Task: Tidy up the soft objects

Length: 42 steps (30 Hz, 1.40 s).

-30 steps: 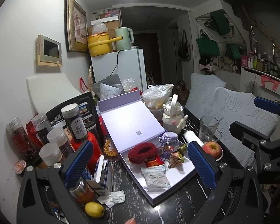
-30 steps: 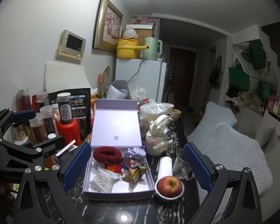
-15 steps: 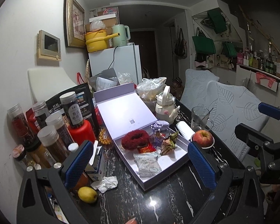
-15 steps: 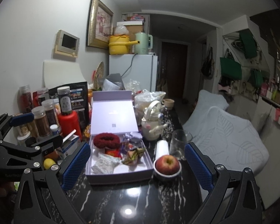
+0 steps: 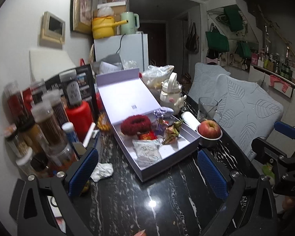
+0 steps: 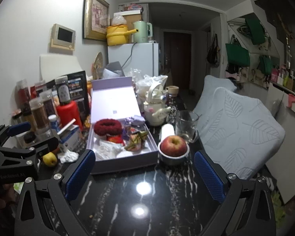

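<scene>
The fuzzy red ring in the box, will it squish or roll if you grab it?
The fuzzy red ring looks plush, so it would probably squash and flop rather than hold stiff. It lies flat in the purple box, so rolling seems unlikely. It is likely light.

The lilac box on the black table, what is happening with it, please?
A person holds two tools, the left tool and the right tool, both open and empty above the black marble table. The open lilac cardboard box already holds a fluffy dark red ring, a white packet and small wrapped items. Nothing is gripped at this moment.
</scene>
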Motion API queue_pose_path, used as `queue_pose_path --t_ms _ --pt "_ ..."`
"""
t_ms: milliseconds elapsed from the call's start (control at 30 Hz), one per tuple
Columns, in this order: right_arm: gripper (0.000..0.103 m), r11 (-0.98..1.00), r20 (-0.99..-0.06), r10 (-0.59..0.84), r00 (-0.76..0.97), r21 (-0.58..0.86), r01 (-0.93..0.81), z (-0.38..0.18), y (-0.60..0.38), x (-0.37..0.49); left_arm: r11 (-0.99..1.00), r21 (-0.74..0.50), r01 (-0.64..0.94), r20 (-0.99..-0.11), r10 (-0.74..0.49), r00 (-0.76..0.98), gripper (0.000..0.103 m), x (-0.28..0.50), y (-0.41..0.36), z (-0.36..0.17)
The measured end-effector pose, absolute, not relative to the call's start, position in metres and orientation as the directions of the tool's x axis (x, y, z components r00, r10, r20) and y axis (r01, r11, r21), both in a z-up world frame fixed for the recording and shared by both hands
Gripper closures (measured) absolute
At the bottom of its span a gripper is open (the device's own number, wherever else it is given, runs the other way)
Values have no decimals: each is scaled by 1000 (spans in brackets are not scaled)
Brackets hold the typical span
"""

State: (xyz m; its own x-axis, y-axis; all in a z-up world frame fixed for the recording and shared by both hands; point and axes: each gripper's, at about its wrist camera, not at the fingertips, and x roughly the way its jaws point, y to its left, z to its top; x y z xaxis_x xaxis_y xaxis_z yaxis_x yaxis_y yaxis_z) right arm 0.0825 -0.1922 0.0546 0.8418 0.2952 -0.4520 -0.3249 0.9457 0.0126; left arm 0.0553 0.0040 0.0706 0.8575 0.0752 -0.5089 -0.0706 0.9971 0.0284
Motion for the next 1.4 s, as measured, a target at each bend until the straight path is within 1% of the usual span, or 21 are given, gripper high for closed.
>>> queue_pose_path --t_ms 433,1400 --pt "1 939 -508 311 803 32 -343 29 -189 90 998 20 -62 -549 63 834 0 64 -3 44" --pt "1 935 -555 303 775 17 -353 13 -182 109 999 24 -39 -599 46 799 0 82 -8 26"
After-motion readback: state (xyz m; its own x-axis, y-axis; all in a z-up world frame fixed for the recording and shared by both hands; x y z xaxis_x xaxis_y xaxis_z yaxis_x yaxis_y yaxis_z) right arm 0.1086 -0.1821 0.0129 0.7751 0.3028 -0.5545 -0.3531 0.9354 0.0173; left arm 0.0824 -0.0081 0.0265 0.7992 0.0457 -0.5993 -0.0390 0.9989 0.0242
